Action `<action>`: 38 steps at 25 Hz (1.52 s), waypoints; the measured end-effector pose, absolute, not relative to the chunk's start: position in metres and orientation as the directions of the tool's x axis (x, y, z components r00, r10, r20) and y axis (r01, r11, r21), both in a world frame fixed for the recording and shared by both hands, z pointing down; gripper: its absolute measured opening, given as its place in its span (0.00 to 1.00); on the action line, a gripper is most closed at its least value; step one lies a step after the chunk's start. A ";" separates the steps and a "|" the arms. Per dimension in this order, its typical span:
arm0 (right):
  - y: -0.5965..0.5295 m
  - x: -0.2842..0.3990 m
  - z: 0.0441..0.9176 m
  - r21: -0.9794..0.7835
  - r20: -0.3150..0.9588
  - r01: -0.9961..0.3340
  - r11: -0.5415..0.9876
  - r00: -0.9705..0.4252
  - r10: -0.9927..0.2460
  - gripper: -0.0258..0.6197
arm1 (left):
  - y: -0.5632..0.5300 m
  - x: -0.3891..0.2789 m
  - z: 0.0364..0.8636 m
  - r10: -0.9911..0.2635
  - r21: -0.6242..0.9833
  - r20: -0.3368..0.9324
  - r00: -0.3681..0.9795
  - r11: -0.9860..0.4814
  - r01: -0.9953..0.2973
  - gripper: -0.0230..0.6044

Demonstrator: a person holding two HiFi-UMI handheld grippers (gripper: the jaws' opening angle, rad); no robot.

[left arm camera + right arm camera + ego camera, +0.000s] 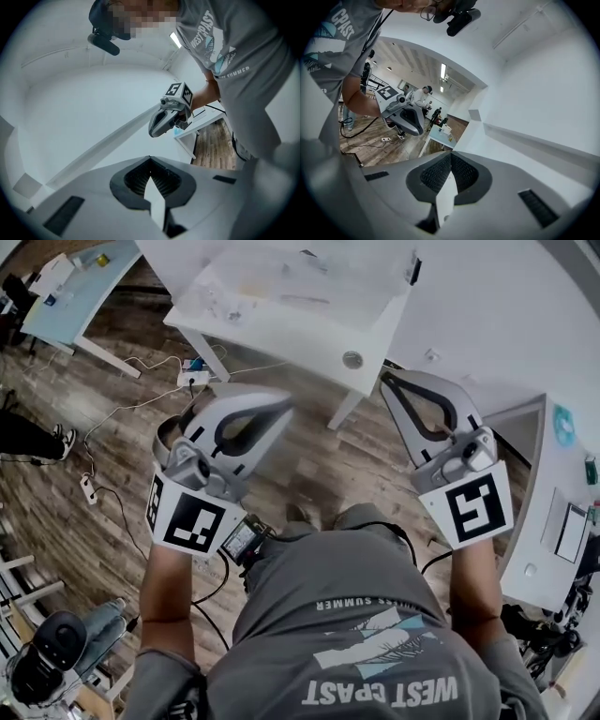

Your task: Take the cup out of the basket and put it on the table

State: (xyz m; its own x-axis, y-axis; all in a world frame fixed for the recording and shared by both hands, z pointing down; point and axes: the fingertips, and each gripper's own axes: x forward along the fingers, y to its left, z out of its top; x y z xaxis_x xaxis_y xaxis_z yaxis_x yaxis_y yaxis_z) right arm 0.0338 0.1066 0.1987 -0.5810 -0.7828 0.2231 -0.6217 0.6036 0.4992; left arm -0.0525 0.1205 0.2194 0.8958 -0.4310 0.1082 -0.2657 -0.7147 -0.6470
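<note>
No cup and no basket show in any view. In the head view my left gripper [284,403] and my right gripper [387,381] are held out side by side above the wood floor, tips toward a white table [309,329]. Both pairs of jaws are shut with nothing between them. The left gripper view has its own closed jaws [150,158] against a white wall, with the right gripper [153,131] beyond them. In the right gripper view its closed jaws [451,154] face a white wall corner, and the left gripper [418,130] hangs to the left.
A power strip [192,379] with cables lies on the floor before the white table. A light blue table [75,287] stands far left, a white desk [562,512] at the right. A black chair base [47,657] sits lower left. People [423,96] stand far off.
</note>
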 end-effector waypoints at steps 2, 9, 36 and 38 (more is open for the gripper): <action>0.095 0.034 0.201 0.495 0.229 -0.622 0.607 -0.580 -0.782 0.06 | 0.110 -0.052 0.222 -0.427 -0.636 0.106 0.898 -0.723 -0.268 0.05; 0.041 0.057 0.207 0.485 0.237 -0.604 0.632 -0.605 -0.760 0.06 | 0.060 -0.032 0.233 -0.453 -0.624 0.153 0.878 -0.733 -0.270 0.05; -0.100 0.147 0.209 0.430 0.193 -0.583 0.689 -0.686 -0.701 0.06 | -0.068 0.068 0.225 -0.511 -0.651 0.187 0.839 -0.704 -0.284 0.05; -0.113 0.147 0.209 0.434 0.202 -0.590 0.681 -0.673 -0.711 0.06 | -0.085 0.067 0.225 -0.500 -0.650 0.176 0.848 -0.706 -0.281 0.05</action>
State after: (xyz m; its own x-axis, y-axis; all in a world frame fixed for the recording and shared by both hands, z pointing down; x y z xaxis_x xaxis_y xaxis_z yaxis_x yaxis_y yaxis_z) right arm 0.1468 -0.1134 0.2095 -0.6734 -0.7112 0.2019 -0.5896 0.6814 0.4337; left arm 0.0669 -0.0850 0.2255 0.8480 -0.4999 0.1759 -0.2810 -0.7056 -0.6505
